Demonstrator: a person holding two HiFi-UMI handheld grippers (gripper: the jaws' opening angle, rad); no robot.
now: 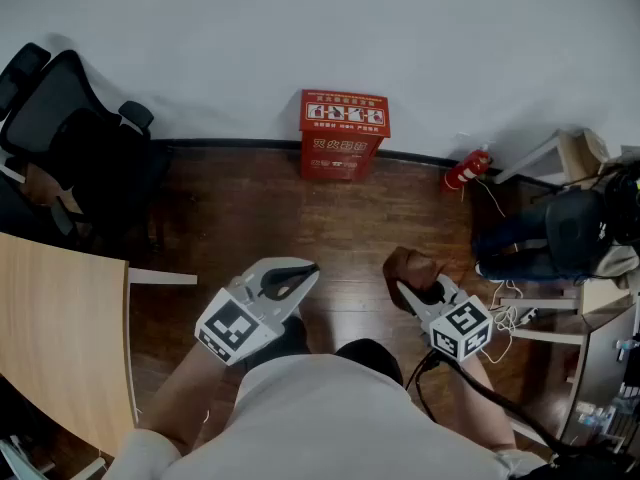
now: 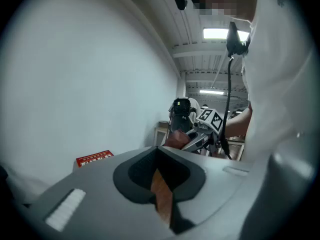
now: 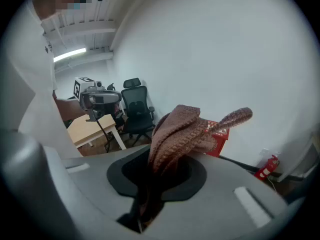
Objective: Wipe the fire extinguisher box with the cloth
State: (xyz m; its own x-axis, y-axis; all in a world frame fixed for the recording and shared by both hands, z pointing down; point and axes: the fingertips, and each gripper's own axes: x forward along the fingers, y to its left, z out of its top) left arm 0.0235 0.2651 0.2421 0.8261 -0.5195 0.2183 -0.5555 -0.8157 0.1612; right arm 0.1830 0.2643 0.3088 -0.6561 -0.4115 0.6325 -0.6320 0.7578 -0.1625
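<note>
Pinching the brown cloth point(image 1: 408, 266), the right gripper point(image 1: 415, 290) hovers well short of the fire extinguisher box point(image 1: 343, 133) at the floor's far edge. The left gripper point(image 1: 292, 278) has its jaws almost together. An extinguisher point(image 1: 467, 170) and an office chair point(image 1: 60, 128) flank the box.

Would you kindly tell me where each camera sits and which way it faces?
Head view: on the person's head, looking steeply down at the floor and fire extinguisher box; forearms, left gripper and right gripper show.
Left gripper view: on that gripper, along its shut, empty jaws toward the wall; torso shows.
Right gripper view: along jaws clamped on the cloth; torso shows.
Shared: all three show the box.
</note>
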